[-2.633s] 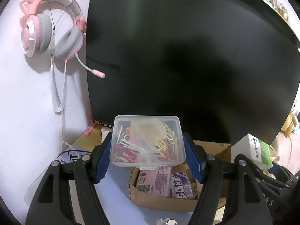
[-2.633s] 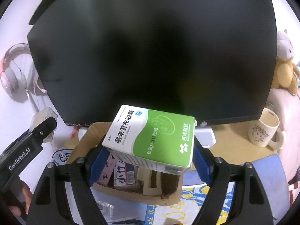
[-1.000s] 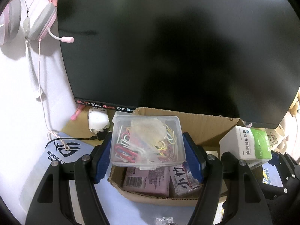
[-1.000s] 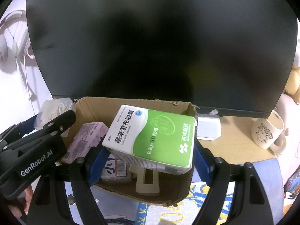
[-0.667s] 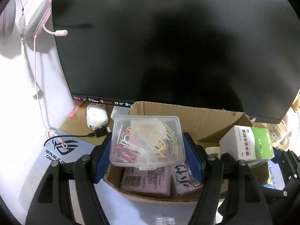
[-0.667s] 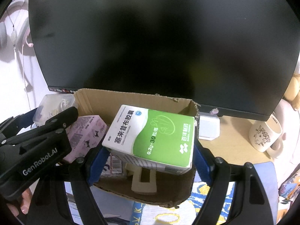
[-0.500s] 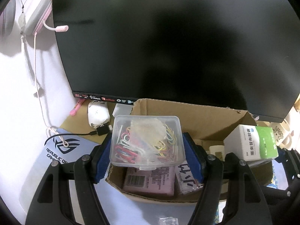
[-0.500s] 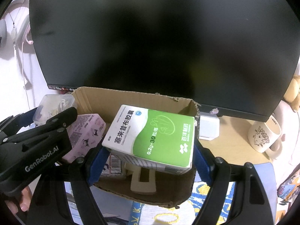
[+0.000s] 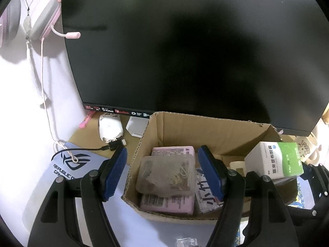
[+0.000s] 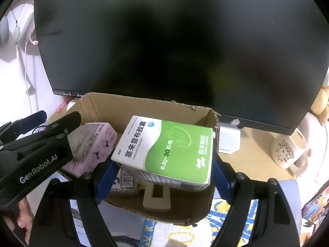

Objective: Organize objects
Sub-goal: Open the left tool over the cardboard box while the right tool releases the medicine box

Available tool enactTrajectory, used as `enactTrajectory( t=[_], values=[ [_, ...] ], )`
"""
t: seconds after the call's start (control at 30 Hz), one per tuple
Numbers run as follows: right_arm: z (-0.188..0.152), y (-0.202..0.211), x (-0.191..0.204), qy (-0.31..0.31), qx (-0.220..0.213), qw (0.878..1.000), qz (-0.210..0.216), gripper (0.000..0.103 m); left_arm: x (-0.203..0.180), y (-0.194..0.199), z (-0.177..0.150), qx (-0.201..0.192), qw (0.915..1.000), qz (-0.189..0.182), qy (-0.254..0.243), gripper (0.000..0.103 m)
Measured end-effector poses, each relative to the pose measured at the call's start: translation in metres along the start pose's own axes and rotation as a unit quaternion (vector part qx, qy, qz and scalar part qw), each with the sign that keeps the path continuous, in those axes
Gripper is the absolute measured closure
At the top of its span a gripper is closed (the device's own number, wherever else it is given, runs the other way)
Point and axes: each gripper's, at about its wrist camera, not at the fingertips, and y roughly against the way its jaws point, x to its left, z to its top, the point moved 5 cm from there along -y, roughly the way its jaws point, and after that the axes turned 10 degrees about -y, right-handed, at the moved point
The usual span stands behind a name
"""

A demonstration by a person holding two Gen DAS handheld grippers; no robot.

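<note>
the left claw [image 9: 162,175] stands wide and empty; the clip case [image 9: 166,175] lies below it in the carton [image 9: 205,129], on the pink pack [image 9: 172,151]. the green box [image 10: 164,150] is clamped in the right claw [image 10: 162,169] above the carton's right half. it should be lowered flat beside the pack, clear of the wall, then released.

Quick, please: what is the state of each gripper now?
Left gripper: open, holding nothing; clear plastic paperclip case lies in the cardboard box.
Right gripper: closed on green-and-white medicine carton.
</note>
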Motion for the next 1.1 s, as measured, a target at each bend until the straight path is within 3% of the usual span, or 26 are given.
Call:
enactTrajectory(
  t=[0.1, 0.17, 0.23, 0.4, 0.47, 0.53, 0.8, 1.1],
  values=[
    [0.000, 0.002, -0.001, -0.010, 0.010, 1.000, 0.018, 0.015, 0.003, 0.003, 0.000, 0.000, 0.9999, 0.014, -0.001, 0.030],
    [0.000, 0.005, -0.002, -0.025, 0.015, 0.999, 0.034, 0.015, 0.006, 0.006, 0.002, -0.005, 0.9997, 0.022, 0.001, 0.014],
    [0.001, 0.007, -0.004, -0.036, 0.017, 0.998, 0.044, 0.014, 0.008, 0.014, 0.004, -0.019, 0.9993, 0.031, 0.002, 0.007],
    [0.003, 0.012, -0.004, -0.038, 0.011, 0.998, 0.050, 0.014, 0.015, 0.027, 0.007, -0.029, 0.9985, 0.046, 0.010, 0.000],
    [0.004, 0.015, -0.003, -0.038, 0.005, 0.998, 0.054, 0.014, 0.020, 0.032, 0.008, -0.033, 0.9977, 0.057, 0.015, 0.000],
    [0.005, 0.020, -0.002, -0.038, -0.002, 0.997, 0.061, 0.006, 0.025, 0.038, 0.009, -0.036, 0.9967, 0.069, 0.020, 0.000],
    [0.011, 0.031, 0.000, -0.037, -0.028, 0.997, 0.059, 0.000, 0.043, 0.058, 0.012, -0.055, 0.9915, 0.115, 0.025, 0.000],
    [0.015, 0.045, -0.006, -0.062, -0.032, 0.996, 0.060, 0.000, 0.057, 0.086, 0.011, -0.073, 0.9871, 0.141, 0.012, 0.000]
  ],
)
